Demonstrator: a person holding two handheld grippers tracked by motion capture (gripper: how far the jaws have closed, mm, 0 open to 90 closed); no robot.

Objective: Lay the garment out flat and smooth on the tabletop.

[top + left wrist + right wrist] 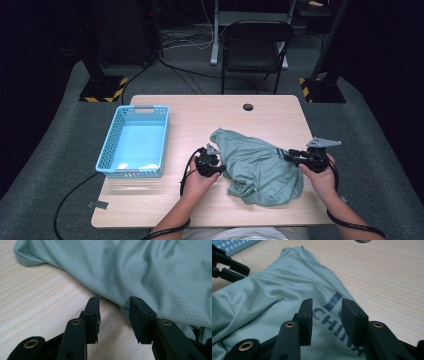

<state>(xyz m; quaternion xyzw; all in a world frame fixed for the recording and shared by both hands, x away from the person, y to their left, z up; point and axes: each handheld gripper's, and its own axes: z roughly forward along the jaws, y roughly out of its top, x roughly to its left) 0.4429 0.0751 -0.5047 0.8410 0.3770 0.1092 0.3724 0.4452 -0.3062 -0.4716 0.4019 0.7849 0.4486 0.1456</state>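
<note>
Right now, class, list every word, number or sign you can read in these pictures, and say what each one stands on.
"CHINA": dark blue capitals printed on the pale green shirt, between the right gripper jaws; a blue mark above it is too partial to read.
Nothing else carries readable text.

Each hand-held tool (pixel 208 163) was black, with brass-ringed pivot holes and flat rectangular pads (pixel 91 317); the right tool (pixel 311 157) carried a grey three-cornered plate, and black cables trailed from both.

Blue basket (pixel 134 142) on wooden table (pixel 200 205); black chair (pixel 255 47) beyond
</note>
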